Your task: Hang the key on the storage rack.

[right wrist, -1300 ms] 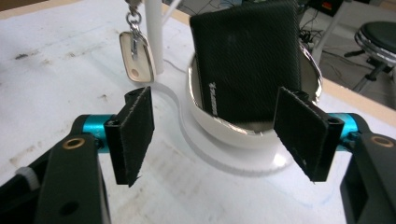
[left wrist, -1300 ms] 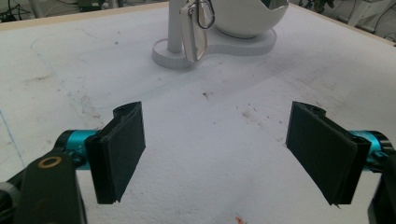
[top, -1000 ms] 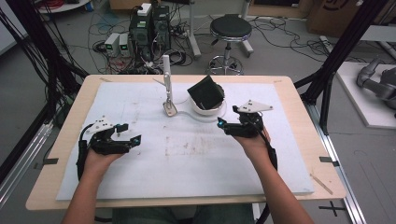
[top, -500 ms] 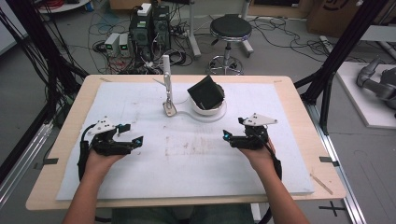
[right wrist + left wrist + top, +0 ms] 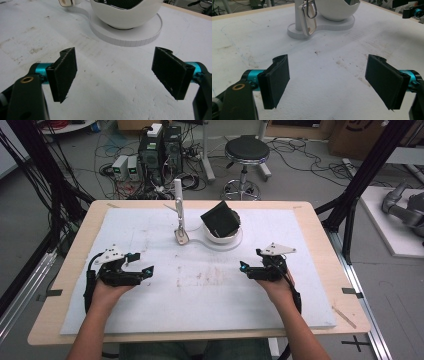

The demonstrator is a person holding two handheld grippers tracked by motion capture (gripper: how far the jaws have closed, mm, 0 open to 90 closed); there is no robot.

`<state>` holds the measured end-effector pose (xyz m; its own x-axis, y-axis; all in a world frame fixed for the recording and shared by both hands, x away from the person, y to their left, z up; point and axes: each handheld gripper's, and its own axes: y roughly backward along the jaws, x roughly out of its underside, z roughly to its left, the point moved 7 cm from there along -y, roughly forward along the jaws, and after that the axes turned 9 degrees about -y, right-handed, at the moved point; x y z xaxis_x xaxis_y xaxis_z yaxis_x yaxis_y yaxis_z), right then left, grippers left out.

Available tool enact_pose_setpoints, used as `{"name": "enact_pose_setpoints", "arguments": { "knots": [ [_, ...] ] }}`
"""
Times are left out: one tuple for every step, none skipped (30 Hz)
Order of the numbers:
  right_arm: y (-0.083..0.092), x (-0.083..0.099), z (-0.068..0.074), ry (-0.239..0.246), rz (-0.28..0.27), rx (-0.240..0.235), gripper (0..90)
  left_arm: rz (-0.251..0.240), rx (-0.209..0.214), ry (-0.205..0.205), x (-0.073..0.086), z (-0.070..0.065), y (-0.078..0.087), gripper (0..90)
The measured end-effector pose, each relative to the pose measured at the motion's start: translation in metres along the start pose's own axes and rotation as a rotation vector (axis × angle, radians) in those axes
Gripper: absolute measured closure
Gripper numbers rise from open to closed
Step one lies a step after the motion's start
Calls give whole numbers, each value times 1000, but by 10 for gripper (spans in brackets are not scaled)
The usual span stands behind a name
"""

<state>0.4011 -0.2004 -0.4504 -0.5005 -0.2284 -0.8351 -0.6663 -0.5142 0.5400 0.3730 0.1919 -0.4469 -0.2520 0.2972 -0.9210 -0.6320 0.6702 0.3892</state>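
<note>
On the white mat (image 5: 150, 320) that covers the wooden table (image 5: 75, 240), your two hands rest well apart, each holding a gripper low over the surface. Your left gripper (image 5: 142, 272) sits toward the left side of the mat, its tips pointing right, toward the middle. In the left gripper view (image 5: 327, 80) its two black pads stand wide apart with nothing between them, just bare, lightly stained mat.

Your right gripper (image 5: 246, 268) sits toward the right side of the mat, its tips pointing left. In the right gripper view (image 5: 113, 75) its pads are also spread wide and hold nothing.

Beyond both grippers, near the far middle of the mat, stands a white bowl (image 5: 220, 234) on a flat round white base (image 5: 235, 241). A dark, square-edged object (image 5: 220, 218) sits tilted in the bowl; what it is cannot be told. The bowl is nearer your right gripper, ahead of it and apart from it, as the right gripper view shows (image 5: 125, 15).

Just left of the bowl, a slim white post (image 5: 177, 202) rises upright from a smaller round foot joined to the base. A white and tan tag (image 5: 308, 21) hangs on a metal clip (image 5: 310, 10) against the post, close to its foot. In the left gripper view the post and tag lie ahead, well clear of the pads.
</note>
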Motion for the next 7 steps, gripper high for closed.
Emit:
{"name": "enact_pose_setpoints", "arguments": {
  "knots": [
    [0,0,0,-3,0,0,207,0,0,1,0,0,0,198],
    [1,0,-1,-4,-1,-1,207,0,1,1,0,0,0,197],
    [1,0,-1,-7,1,-2,207,1,1,1,0,0,0,197],
    [1,0,-1,-5,2,0,207,1,1,1,0,0,0,197],
    [1,1,-1,-7,2,-1,207,2,1,0,0,0,0,198],
    [1,0,-2,-7,-2,0,207,1,2,0,0,1,0,197],
    [1,1,-2,-8,0,6,207,3,3,1,0,1,0,197]
  ]
}}
